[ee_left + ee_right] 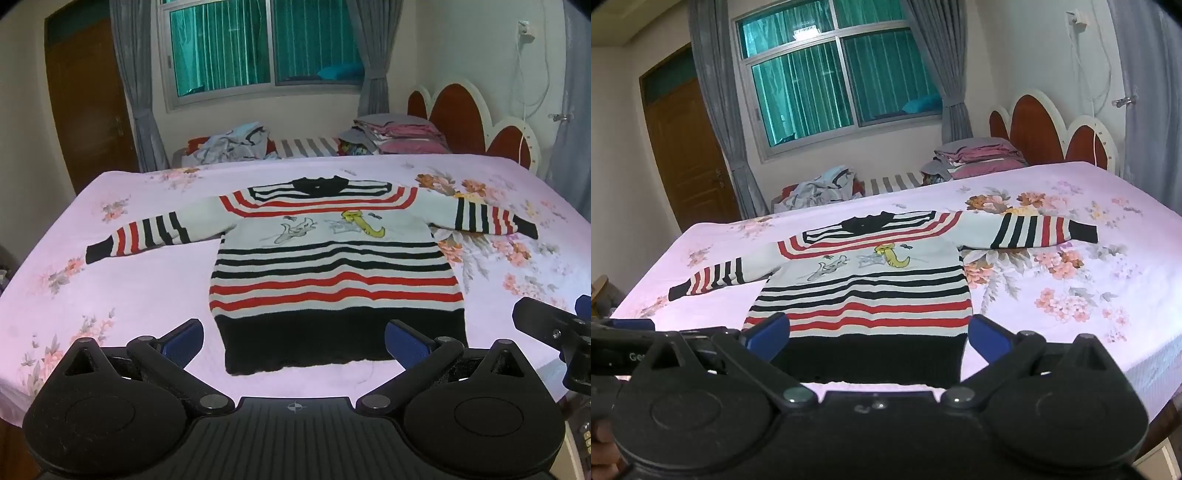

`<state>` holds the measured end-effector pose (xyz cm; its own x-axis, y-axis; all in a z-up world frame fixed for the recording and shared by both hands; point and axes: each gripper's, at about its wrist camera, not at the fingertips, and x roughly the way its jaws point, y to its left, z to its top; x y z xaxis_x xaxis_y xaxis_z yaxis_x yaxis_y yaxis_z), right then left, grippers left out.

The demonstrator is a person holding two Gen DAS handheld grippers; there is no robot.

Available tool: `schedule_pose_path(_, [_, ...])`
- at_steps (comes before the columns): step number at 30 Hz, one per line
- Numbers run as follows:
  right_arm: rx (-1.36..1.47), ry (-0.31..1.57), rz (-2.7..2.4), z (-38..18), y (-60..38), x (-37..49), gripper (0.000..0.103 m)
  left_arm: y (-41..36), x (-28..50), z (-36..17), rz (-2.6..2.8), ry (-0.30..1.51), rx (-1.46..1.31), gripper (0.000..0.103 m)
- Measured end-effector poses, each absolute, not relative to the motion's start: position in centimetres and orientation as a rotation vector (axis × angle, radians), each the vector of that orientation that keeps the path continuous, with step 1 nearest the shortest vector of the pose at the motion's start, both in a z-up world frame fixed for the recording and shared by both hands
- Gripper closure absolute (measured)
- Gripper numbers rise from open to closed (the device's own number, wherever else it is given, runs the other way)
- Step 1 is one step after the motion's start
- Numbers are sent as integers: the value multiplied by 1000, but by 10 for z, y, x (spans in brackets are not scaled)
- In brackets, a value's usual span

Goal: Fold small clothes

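Striped sweater (pixel 332 266) lies flat on the bed (pixel 129 295), just beyond both wide-open, empty claws: left (pixel 293 341), right (pixel 879 334).

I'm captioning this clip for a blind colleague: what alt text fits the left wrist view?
A small striped sweater lies flat, sleeves spread, on a floral bedsheet. The left gripper hangs open over its dark hem, holding nothing, with the right gripper at the right edge. Behind are piled clothes and a window.
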<state>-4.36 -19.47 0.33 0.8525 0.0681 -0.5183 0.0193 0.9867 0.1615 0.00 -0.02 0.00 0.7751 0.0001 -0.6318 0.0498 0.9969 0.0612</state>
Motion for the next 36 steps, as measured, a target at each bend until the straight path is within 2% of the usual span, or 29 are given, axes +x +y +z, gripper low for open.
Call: schedule_pose_path(36, [172, 556, 22, 1, -194, -44, 0, 4, -1, 2, -21, 666, 83, 0])
